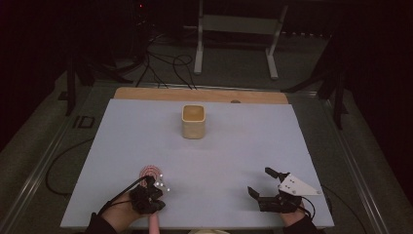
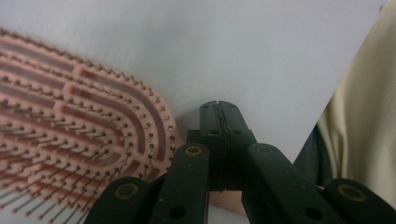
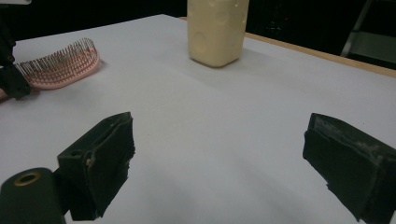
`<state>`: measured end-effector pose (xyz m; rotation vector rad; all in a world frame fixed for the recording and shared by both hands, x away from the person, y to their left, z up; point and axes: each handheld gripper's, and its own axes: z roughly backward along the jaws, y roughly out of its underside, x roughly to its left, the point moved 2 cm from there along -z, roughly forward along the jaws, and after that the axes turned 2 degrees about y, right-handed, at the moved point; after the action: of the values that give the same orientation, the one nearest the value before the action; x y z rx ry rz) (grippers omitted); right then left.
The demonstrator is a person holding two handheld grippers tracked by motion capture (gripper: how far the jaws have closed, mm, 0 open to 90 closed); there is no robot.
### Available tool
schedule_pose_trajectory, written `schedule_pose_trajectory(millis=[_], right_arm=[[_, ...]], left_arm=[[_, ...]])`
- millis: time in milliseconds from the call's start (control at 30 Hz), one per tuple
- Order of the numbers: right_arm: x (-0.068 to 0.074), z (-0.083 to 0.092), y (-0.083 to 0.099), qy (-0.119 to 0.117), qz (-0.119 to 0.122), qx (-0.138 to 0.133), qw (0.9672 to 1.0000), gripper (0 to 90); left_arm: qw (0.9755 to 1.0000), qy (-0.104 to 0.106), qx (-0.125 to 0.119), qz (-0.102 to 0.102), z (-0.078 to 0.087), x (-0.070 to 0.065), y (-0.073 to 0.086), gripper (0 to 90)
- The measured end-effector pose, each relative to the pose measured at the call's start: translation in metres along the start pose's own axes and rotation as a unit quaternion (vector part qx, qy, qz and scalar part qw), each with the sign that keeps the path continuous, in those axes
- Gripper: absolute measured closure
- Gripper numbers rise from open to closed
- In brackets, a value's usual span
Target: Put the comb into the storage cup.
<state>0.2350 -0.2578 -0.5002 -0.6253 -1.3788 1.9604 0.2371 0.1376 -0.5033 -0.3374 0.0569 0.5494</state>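
Observation:
A pink hairbrush (image 1: 151, 172) lies bristles up on the white table top (image 1: 219, 156) near the front left. Its head (image 2: 70, 140) shows left of my left gripper (image 2: 218, 111), and its pink handle runs under that gripper toward the table's front edge. The left gripper (image 1: 148, 195) is shut, tips pressed together with nothing between them. My right gripper (image 1: 260, 181) rests at the front right, open and empty (image 3: 224, 158). From the right gripper view the brush (image 3: 60, 70) lies far to the left.
A cream square container (image 1: 194, 122) stands open-topped at the table's middle back, also seen as a cream container (image 3: 217, 30) ahead of the right gripper. A wooden strip (image 1: 199, 95) runs along the far edge. Cables and a white stand lie on the floor beyond.

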Motion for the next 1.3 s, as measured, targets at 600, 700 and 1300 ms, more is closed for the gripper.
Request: schedule_pose_trajectory(millis=[600, 700, 1300], right_arm=[[0.000, 0.000, 0.000, 0.001, 0.001, 0.002, 1.0000, 8.6], [0.000, -0.001, 0.000, 0.000, 0.001, 0.003, 1.0000, 8.6], [0.000, -0.001, 0.000, 0.001, 0.001, 0.001, 1.0000, 8.6]], left_arm=[[0.9950, -0.064, 0.050, 0.059, 0.028, 0.038, 0.050, 90.0], [0.9935, -0.075, 0.054, 0.067, 0.032, 0.042, 0.055, 90.0], [0.9868, -0.123, 0.054, 0.090, 0.059, 0.066, 0.077, 90.0]])
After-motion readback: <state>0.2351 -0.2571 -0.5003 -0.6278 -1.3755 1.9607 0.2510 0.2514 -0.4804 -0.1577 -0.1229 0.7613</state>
